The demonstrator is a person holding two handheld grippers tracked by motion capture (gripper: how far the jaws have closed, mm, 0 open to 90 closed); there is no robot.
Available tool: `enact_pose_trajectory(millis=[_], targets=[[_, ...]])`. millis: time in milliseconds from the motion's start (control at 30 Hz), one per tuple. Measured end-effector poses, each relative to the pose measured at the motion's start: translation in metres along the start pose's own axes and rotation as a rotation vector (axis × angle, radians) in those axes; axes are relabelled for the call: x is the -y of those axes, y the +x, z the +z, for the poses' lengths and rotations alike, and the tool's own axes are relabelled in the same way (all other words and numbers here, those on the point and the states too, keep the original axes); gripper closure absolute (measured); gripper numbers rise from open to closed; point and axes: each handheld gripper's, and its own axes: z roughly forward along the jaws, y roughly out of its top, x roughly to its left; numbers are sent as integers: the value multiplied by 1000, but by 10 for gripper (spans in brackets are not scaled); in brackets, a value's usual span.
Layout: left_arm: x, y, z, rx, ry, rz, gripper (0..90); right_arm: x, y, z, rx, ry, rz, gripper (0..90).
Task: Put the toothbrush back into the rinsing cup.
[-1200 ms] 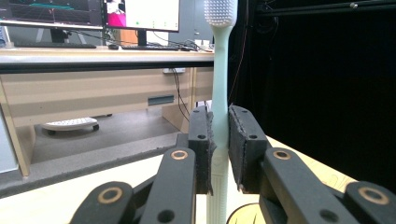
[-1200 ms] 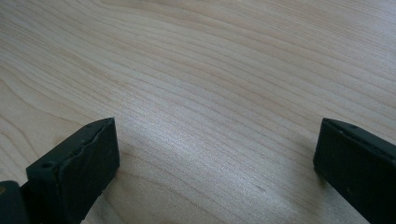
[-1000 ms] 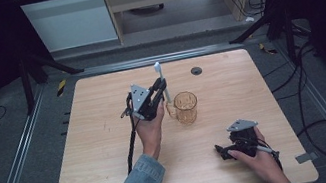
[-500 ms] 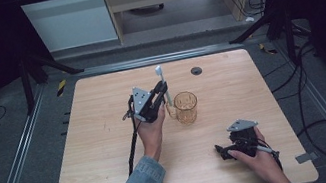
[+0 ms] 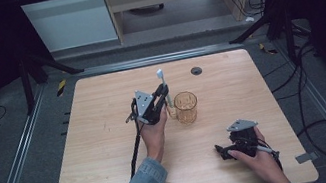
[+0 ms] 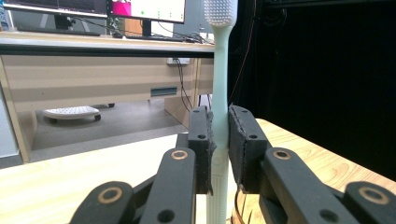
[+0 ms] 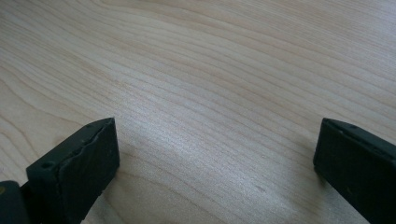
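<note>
Left gripper (image 6: 219, 144) view reveals toothbrush (image 6: 218, 70) bristles facing camera

The surface (image 5: 107, 132) carries a cup (image 5: 186, 107) near its middle. Just left of the cup stands a toothbrush (image 5: 164, 87), upright, head up, clamped between the jaws of the left tool (image 5: 161, 95) — the same grip shows in the left gripper view (image 6: 219, 93). Behind the cup, toward the far edge, sits a small round grommet (image 5: 196, 70). The right tool (image 5: 222, 151) rests low at the near right, well apart from the cup — its jaws wide apart over bare wood.
</note>
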Motion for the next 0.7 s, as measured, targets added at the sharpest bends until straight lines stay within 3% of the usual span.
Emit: enact_pose_trajectory(millis=[100,700], targets=[[4,-1,2,1,10,12,789,0,0,0,3,0,-3,6],[19,0,3,-16,37,-10,789,0,0,0,3,0,-4,6]])
